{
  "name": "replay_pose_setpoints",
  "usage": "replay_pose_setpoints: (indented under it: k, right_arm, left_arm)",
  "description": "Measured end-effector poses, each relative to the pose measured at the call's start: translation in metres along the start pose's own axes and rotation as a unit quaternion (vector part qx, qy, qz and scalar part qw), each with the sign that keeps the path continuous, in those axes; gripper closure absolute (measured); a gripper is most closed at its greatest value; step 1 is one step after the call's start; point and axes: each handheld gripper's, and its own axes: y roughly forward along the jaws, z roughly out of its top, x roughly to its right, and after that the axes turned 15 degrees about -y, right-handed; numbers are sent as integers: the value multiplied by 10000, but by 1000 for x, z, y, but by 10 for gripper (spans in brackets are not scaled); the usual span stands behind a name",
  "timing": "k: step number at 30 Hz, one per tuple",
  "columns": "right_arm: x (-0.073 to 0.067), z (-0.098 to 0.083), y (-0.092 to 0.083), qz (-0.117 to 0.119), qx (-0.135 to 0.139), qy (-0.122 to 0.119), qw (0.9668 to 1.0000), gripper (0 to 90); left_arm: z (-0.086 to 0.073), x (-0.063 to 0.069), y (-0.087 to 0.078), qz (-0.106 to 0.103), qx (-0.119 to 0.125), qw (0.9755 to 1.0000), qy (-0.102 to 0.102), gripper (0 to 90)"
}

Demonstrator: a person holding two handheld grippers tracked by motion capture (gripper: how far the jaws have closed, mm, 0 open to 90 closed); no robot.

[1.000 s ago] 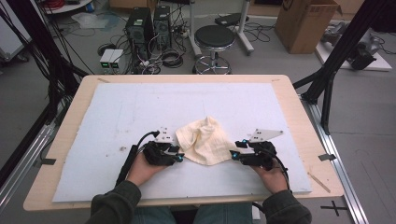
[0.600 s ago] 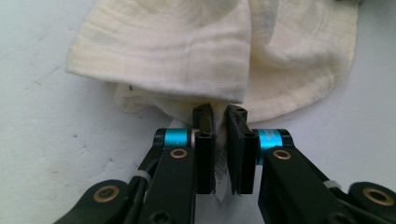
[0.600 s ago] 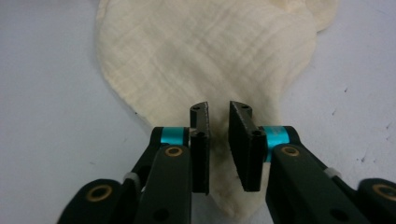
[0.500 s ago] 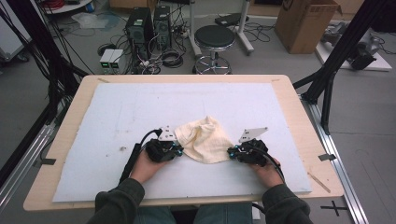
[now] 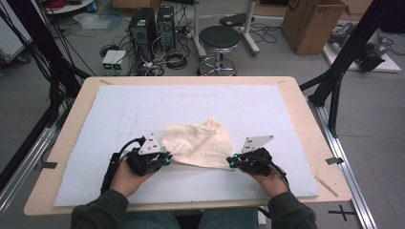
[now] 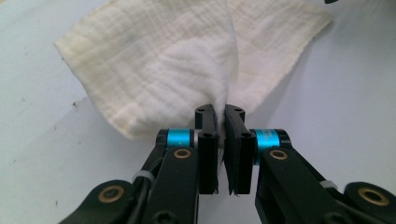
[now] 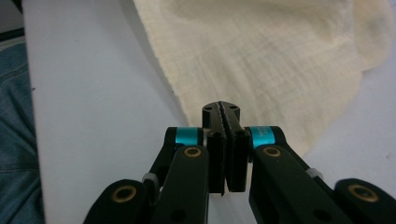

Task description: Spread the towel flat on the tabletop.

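Cream cloth (image 5: 200, 143) lies on the white board (image 5: 143, 105) that covers the tabletop, in the near half, roughly midway between the left and right edges. It's stretched into a rough fan: a bunched peak points toward the far edge, and the two near corners are pulled out sideways.

Left gripper (image 5: 165, 158) is clamped on the cloth's left near corner. In the left gripper view (image 6: 221, 116) the jaws are pinched together with fabric gathered between the pads and the cloth rising in a fold just past them. Right gripper (image 5: 232, 162) is clamped on the right near corner. In the right gripper view (image 7: 221, 112) the jaws are closed tight on the cloth's edge, and the fabric spreads flat beyond.

Both sets of jaws have just been closing, cloth between them.

Open room: the whole far half of the board is bare, as are wide strips to the left and right of the cloth. Near edge is close behind both hands, so little margin there. The wooden tabletop (image 5: 305, 119) shows as a narrow border around the board.

Around: black frame struts (image 5: 344, 52) stand off the right far corner, with more struts and cables at the left edge. Stool (image 5: 218, 40), computer towers (image 5: 153, 24) and cardboard box (image 5: 310, 21) are on the floor beyond the far edge, well clear of the board. Nothing on the board blocks the cloth.
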Motion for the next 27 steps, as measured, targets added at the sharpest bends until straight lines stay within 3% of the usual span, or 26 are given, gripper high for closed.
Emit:
replay_pose_setpoints:
  k: [2,4,9,12,14,15,16,17,22,27]
  right_arm:
    - [-1,1,2,49,-8,-55,10000,725]
    - [0,0,6,102,-110,-33,9999,696]
    - [2,-2,19,213,-335,-11,9992,644]
    - [3,-3,24,248,-471,-12,9986,666]
    - [4,-4,24,264,-410,16,9988,702]
    - [6,-5,25,358,-371,58,9987,801]
    - [6,-5,25,358,-371,58,9987,801]
    - [6,-5,25,439,-337,58,9985,864]
    - [6,-5,24,509,-302,140,9982,882]
    - [0,-4,13,512,-16,175,9985,884]
  left_arm:
    - [-9,7,-11,33,3,10000,85,840]
    - [-15,9,-13,90,-56,9999,137,840]
    - [-26,7,-6,129,-76,9999,40,839]
    - [-35,1,1,147,-72,9999,-52,838]
    - [-37,-1,3,129,-59,9999,-99,838]
    - [-39,-4,5,100,-25,9998,-145,838]
    - [-39,-4,5,100,-25,9998,-145,838]
    - [-39,-5,5,118,-28,9999,-119,838]
    - [-39,-9,2,54,89,9999,-124,837]
    - [-43,-6,-4,35,112,9999,-74,837]
